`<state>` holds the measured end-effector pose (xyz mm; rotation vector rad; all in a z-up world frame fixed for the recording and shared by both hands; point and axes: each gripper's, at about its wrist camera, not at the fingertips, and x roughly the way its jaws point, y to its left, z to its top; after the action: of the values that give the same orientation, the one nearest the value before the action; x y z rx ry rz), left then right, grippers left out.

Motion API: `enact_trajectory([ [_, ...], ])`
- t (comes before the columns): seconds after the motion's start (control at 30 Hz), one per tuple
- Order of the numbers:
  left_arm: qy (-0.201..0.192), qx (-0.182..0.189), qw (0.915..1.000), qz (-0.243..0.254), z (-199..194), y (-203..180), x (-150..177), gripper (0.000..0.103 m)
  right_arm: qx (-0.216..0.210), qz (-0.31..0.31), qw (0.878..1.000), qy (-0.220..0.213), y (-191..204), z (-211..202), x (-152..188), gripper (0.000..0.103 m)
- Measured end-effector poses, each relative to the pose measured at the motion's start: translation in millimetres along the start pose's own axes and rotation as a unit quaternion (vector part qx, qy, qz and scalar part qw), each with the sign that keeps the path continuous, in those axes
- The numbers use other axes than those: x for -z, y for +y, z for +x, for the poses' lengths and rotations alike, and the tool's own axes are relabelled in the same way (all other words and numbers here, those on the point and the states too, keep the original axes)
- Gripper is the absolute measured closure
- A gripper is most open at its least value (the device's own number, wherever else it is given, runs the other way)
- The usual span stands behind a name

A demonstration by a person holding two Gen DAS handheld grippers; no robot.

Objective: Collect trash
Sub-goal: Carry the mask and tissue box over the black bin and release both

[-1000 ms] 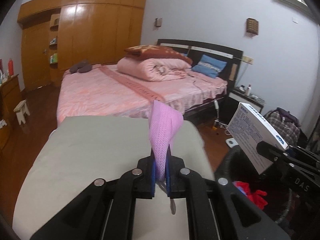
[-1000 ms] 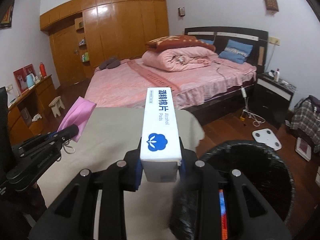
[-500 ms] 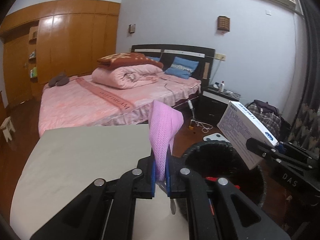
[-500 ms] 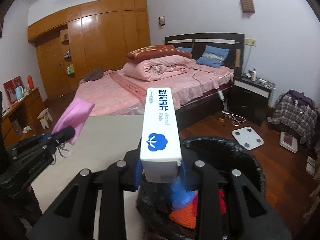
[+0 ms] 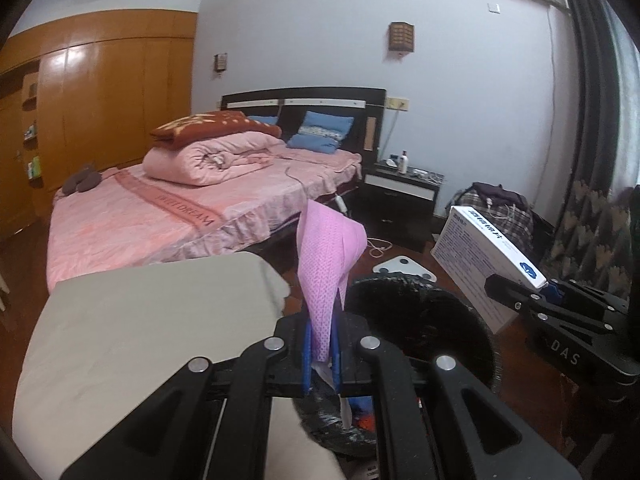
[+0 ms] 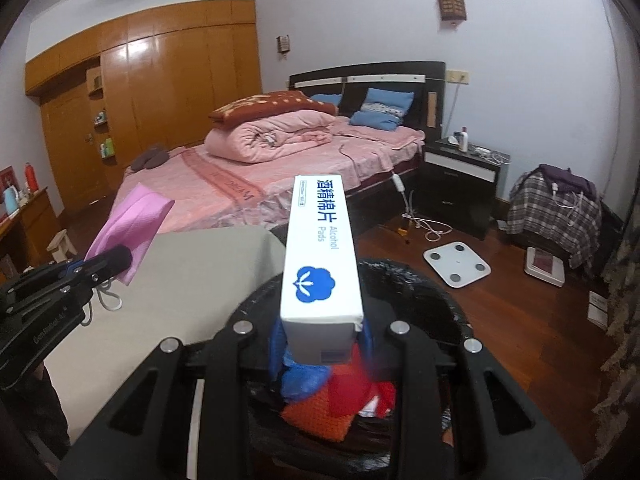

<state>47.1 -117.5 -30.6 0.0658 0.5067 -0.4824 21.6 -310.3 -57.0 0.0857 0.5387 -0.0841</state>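
My left gripper (image 5: 322,354) is shut on a pink face mask (image 5: 326,264), held upright at the near edge of a black-lined trash bin (image 5: 420,320). The mask also shows in the right wrist view (image 6: 130,226). My right gripper (image 6: 320,344) is shut on a white alcohol pads box (image 6: 320,252) and holds it over the bin (image 6: 436,300), which holds red, orange and blue trash (image 6: 340,396). The box also shows in the left wrist view (image 5: 484,264), to the right of the bin.
A beige-covered table (image 5: 152,320) lies left of the bin. A pink bed (image 6: 260,176) stands behind it, with a black nightstand (image 6: 460,184), a white scale (image 6: 456,264) on the wood floor and a plaid-covered pile (image 6: 556,212) at the right.
Both grippers have swung right from over the table toward the bin. The box now hangs over the bin opening and the mask is at its rim.
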Motion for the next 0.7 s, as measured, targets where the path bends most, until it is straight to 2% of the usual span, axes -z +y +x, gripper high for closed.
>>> enact_trajectory([
  [0.4, 0.024, 0.049, 0.9983, 0.023, 52, -34, 4, 0.095, 0.036, 0.016, 0.999, 0.027, -39, 21, 19, 0.074],
  [0.7, 0.053, 0.081, 0.995, 0.024, 98, -50, 7, 0.094, 0.044, 0.031, 0.997, 0.047, -63, 51, 30, 0.074],
])
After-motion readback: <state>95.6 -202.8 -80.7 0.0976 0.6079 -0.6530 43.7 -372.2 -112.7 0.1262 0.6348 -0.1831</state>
